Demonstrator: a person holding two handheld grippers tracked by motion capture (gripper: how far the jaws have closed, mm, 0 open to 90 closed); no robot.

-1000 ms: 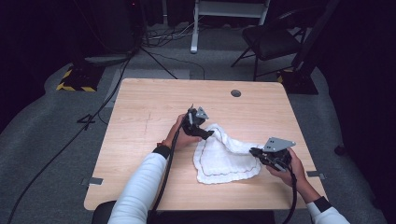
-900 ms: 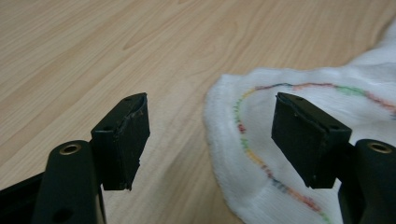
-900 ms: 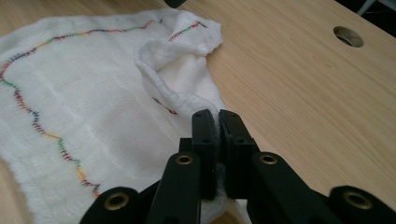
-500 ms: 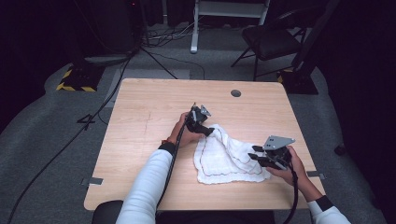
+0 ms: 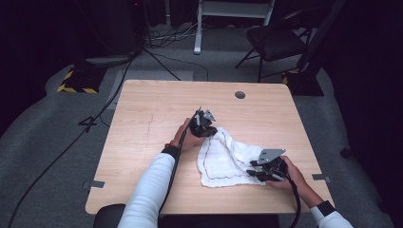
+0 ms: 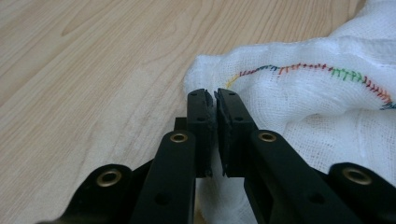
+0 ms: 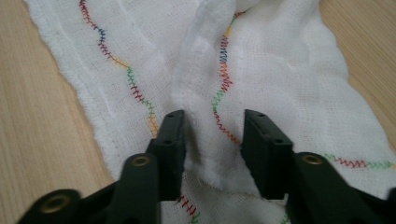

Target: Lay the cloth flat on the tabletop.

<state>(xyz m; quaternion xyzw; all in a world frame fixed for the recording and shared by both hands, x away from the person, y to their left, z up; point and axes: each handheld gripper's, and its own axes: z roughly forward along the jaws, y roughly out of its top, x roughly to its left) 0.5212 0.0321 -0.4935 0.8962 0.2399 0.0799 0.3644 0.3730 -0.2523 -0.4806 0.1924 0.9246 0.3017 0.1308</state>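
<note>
— White gauze cloth with rainbow stitching (image 5: 228, 159) lies on our wooden bench (image 5: 142, 128), long axis between both hands.

— Left view: left hand-held gripper (image 6: 212, 95) pinches its corner. Right view: right hand-held gripper (image 7: 212, 128), just closing, straddles a raised fold, unclamped.

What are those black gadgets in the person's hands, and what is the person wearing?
Each hand holds a black two-jaw tool. The left gripper has flat black arms with brass-ringed holes; the right gripper looks alike and carries a grey three-cornered plate. A black cable trails back from the left one. The sleeves are white with dark cuffs.
</note>
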